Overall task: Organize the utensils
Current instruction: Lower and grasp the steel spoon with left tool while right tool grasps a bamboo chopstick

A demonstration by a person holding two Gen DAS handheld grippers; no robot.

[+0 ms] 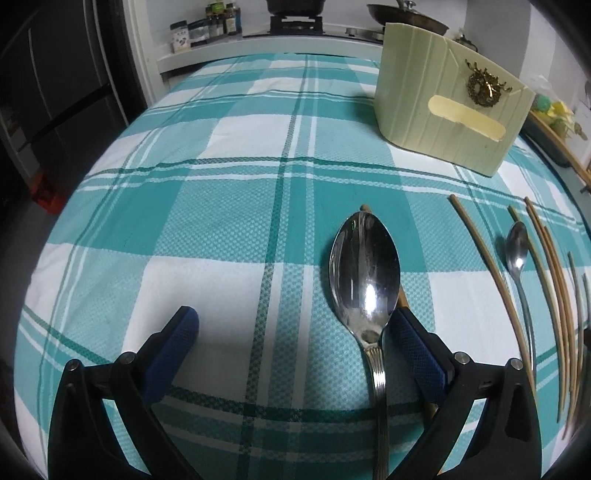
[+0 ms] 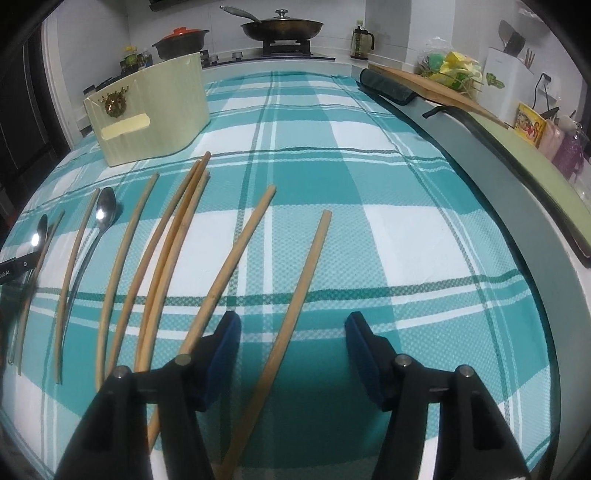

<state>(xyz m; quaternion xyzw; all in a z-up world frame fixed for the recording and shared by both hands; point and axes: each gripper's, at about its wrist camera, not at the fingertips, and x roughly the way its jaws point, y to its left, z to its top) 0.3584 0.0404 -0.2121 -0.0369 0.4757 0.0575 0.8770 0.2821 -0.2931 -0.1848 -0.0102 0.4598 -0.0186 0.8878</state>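
My left gripper point(image 1: 293, 334) is open, low over the teal plaid tablecloth point(image 1: 207, 206). A large steel spoon point(image 1: 364, 273) lies between its fingers, close against the right finger point(image 1: 417, 350), with a chopstick partly hidden under it. A smaller spoon point(image 1: 517, 245) and several wooden chopsticks point(image 1: 491, 266) lie to the right. My right gripper point(image 2: 293, 332) is open over one chopstick point(image 2: 295, 306) that runs between its fingers. Another chopstick point(image 2: 229, 266) passes under its left finger point(image 2: 225, 354). A pale green utensil holder point(image 1: 443, 99) stands at the back; it also shows in the right wrist view point(image 2: 155, 107).
More chopsticks point(image 2: 162, 258) and two spoons point(image 2: 105, 210) lie in a row left of my right gripper. A stove with a pan point(image 2: 280, 27) and a pot stands behind the table. A wooden board point(image 2: 436, 88) and a dark cloth roll point(image 2: 384, 88) sit along the right edge.
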